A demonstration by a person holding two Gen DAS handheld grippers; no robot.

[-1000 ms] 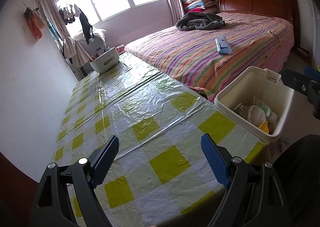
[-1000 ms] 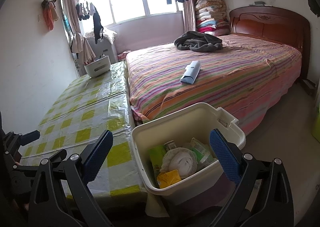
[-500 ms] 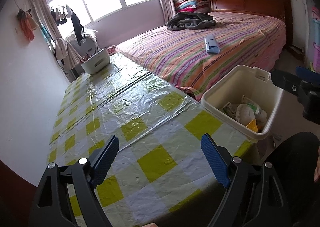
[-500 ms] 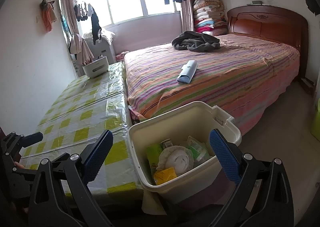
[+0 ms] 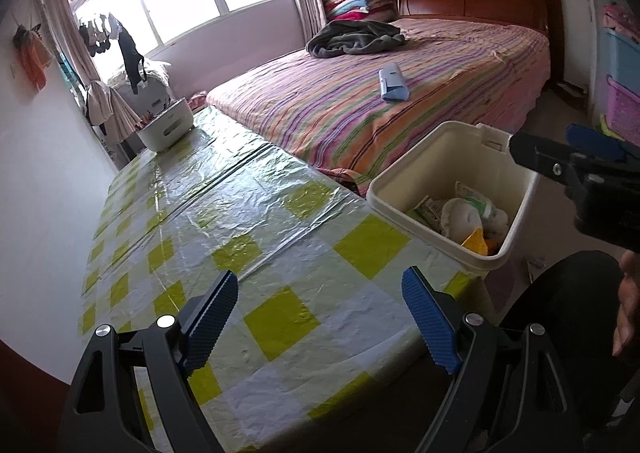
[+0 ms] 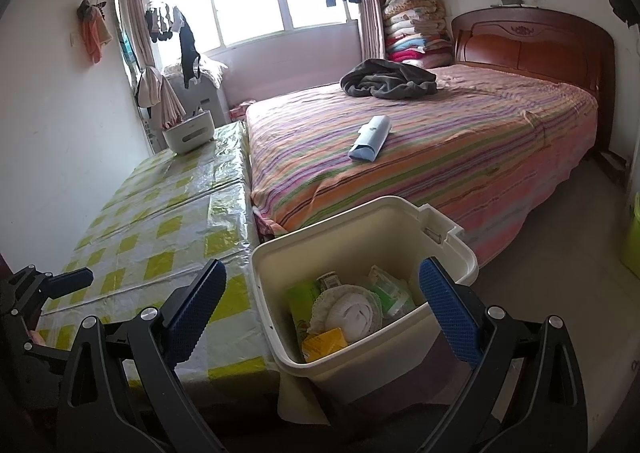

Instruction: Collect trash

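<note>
A cream trash bin [image 6: 384, 229] stands on the floor at the table's near right corner, also in the left wrist view [image 5: 404, 181]. It holds trash: a white paper wad [image 6: 354, 311], green wrappers [image 6: 386, 287] and a yellow piece [image 6: 324, 341]. My right gripper [image 6: 322, 309] is open and empty, just above the bin's near side. My left gripper [image 5: 320, 321] is open and empty over the near end of the table [image 5: 224, 221]. The right gripper shows at the right edge of the left wrist view [image 5: 576, 161].
The table has a yellow-checked plastic cover [image 6: 168, 213]. A white basket [image 5: 166, 129] stands at its far end. A striped bed [image 6: 440, 141] lies right of the table, with a blue folded item [image 6: 370, 137] and a dark garment [image 6: 388, 79] on it. Storage boxes [image 5: 622, 93] stand far right.
Both grippers have drawn back slightly and turned a little right; the bin and table have shifted left in both views. Both stay open and empty.
</note>
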